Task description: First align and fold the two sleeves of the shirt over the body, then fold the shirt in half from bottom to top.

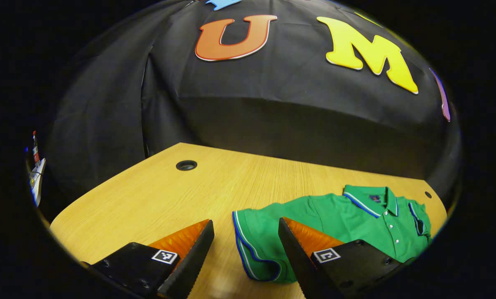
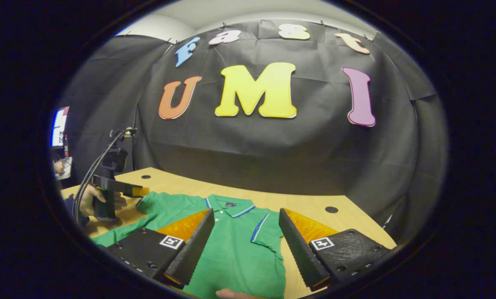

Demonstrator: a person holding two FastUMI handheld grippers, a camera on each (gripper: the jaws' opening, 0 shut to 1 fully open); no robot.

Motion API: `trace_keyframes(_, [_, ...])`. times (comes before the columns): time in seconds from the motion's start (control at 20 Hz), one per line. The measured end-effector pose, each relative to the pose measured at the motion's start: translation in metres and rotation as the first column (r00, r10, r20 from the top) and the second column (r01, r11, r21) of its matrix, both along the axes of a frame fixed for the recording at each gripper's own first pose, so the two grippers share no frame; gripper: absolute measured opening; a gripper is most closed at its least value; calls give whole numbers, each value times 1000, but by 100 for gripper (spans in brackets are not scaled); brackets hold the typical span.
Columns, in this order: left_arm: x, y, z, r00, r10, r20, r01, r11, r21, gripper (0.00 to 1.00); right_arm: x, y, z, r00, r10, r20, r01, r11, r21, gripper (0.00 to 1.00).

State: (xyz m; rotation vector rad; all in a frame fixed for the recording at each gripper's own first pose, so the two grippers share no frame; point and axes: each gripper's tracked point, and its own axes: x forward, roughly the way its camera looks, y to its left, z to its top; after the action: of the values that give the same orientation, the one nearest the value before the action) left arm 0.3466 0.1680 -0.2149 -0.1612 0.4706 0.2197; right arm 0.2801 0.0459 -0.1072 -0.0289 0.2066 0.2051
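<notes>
A green polo shirt (image 1: pixel 355 224) lies flat, front up, on the wooden table (image 1: pixel 148 195), collar toward the wall. Its sleeve (image 1: pixel 256 245), trimmed in blue and white, spreads between the fingers of my left gripper (image 1: pixel 245 221), which stands open just above it. In the right gripper view the shirt (image 2: pixel 235 253) fills the near table. Its other sleeve (image 2: pixel 268 232) lies between the fingers of my open right gripper (image 2: pixel 246 211). At the far left a hand (image 2: pixel 88 199) holds the left gripper (image 2: pixel 142 191) by the far sleeve.
Round cable holes (image 1: pixel 186 165) (image 2: pixel 331 209) sit in the tabletop near the back. The black cloth wall rises right behind the table. Bare wood stretches to the left of the shirt in the left gripper view. A monitor (image 2: pixel 59 126) stands beyond the table's left end.
</notes>
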Motion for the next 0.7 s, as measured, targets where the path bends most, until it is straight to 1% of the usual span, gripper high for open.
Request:
trace_keyframes(0.05, [1,-6,-6,1000,-9,-14,8,1000,-22,100,-2,3,0,1000,9,-3,-9,1000,8,97])
trace_keyframes(0.2, [2,-10,-13,999,-14,-38,13,999,-35,99,-4,7,2,1000,20,-4,-20,999,38,97])
trace_keyframes(0.25, [4,-15,-12,999,-18,-35,16,999,-43,84,-4,5,2,1000,16,-5,-16,999,44,97])
trace_keyframes(0.3, [4,-19,-14,998,-29,-47,26,998,-53,81,-3,4,2,1000,11,-11,-10,999,52,95])
trace_keyframes(0.35, [4,-18,-18,997,-27,-69,23,998,-58,61,-4,4,1,1000,12,-17,-10,998,66,95])
trace_keyframes(0.4, [4,-17,-20,997,-19,-79,13,997,-70,55,-5,5,2,1000,18,-23,-16,997,81,97])
trace_keyframes(0.5, [5,-14,-19,997,2,-79,-10,995,-100,48,-5,4,5,1000,18,-23,-15,995,102,97])
trace_keyframes(0.55, [5,-14,-21,997,6,-80,-14,994,-107,40,-5,1,7,1000,13,-20,-11,994,106,94])
trace_keyframes(0.6, [5,-13,-22,997,8,-82,-17,994,-107,38,-5,0,8,1000,10,-20,-8,994,109,94])
trace_keyframes(0.65, [4,-14,-21,997,9,-81,-18,993,-115,28,-5,-1,8,1000,8,-19,-6,993,115,96])
trace_keyframes(0.7, [2,-14,-20,996,15,-85,-25,993,-112,23,-5,0,10,1000,9,-17,-7,993,121,96])
